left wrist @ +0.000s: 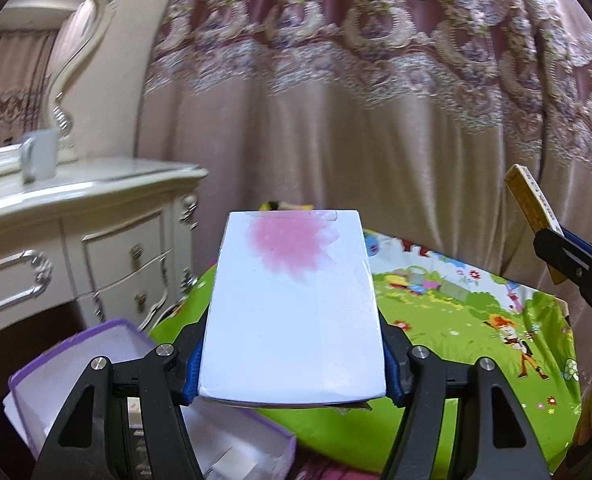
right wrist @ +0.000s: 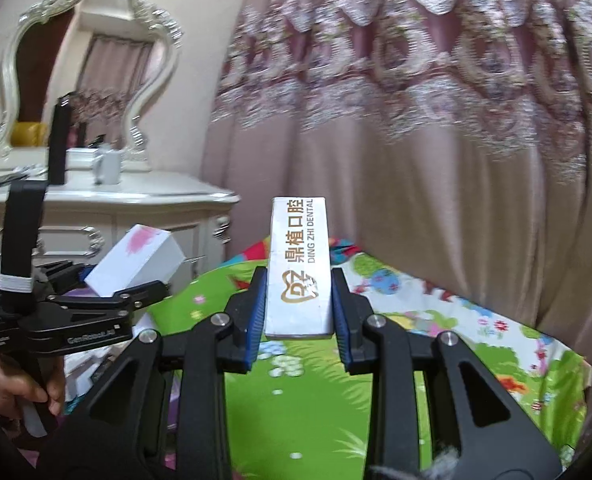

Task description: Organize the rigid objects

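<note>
My left gripper [left wrist: 290, 364] is shut on a white box with a pink flower print [left wrist: 292, 304] and holds it in the air above a green cartoon play mat [left wrist: 476, 320]. The same box [right wrist: 136, 260] and left gripper [right wrist: 108, 296] show at the left of the right wrist view. My right gripper [right wrist: 298, 312] is shut on a narrow white box printed "DING ZHI DENTAL" [right wrist: 299, 268], held tilted upward over the mat [right wrist: 316, 400]. That narrow box [left wrist: 534, 212] and the right gripper [left wrist: 576, 260] show at the right edge of the left wrist view.
An open purple-edged white box [left wrist: 76, 356] lies low at the left beside the mat. A cream dresser [left wrist: 96, 240] with a mirror [right wrist: 84, 60], a white mug [left wrist: 40, 154] and a tall black object [right wrist: 58, 140] stands to the left. A pink curtain [left wrist: 376, 120] hangs behind.
</note>
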`<state>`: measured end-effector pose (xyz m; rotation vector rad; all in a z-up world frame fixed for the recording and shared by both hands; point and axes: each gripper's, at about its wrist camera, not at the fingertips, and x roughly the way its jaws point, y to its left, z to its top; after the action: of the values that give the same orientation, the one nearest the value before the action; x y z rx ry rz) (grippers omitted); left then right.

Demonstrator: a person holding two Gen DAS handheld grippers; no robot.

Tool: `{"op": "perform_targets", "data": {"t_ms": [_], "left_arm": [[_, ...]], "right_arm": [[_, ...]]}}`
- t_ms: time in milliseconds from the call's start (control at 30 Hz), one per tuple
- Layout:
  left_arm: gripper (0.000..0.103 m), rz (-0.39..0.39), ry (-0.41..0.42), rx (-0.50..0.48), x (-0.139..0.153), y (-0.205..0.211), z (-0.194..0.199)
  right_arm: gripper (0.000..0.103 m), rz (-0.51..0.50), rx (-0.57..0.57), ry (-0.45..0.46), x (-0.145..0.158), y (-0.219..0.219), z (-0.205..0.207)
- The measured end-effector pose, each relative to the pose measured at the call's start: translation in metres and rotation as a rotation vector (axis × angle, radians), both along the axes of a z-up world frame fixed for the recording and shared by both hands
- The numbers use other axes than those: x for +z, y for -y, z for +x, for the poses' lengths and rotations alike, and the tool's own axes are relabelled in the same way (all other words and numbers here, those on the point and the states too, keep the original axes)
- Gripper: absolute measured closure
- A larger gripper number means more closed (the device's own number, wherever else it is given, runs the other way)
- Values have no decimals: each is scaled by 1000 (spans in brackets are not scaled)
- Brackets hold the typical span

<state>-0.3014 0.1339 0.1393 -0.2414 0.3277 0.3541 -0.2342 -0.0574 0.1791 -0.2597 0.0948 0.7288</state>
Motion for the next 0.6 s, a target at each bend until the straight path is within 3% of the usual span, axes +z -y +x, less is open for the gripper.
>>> {"op": "perform_targets", "data": {"t_ms": [200,600], "left_arm": [[36,-80,-58,95,-27,-38,-21],[36,-200,-142,247,-73,-90,-59]], "right_arm": [[69,-114,153,-12,-18,-53,-16],[69,-289,343,-2,-50,-127,-45]]}}
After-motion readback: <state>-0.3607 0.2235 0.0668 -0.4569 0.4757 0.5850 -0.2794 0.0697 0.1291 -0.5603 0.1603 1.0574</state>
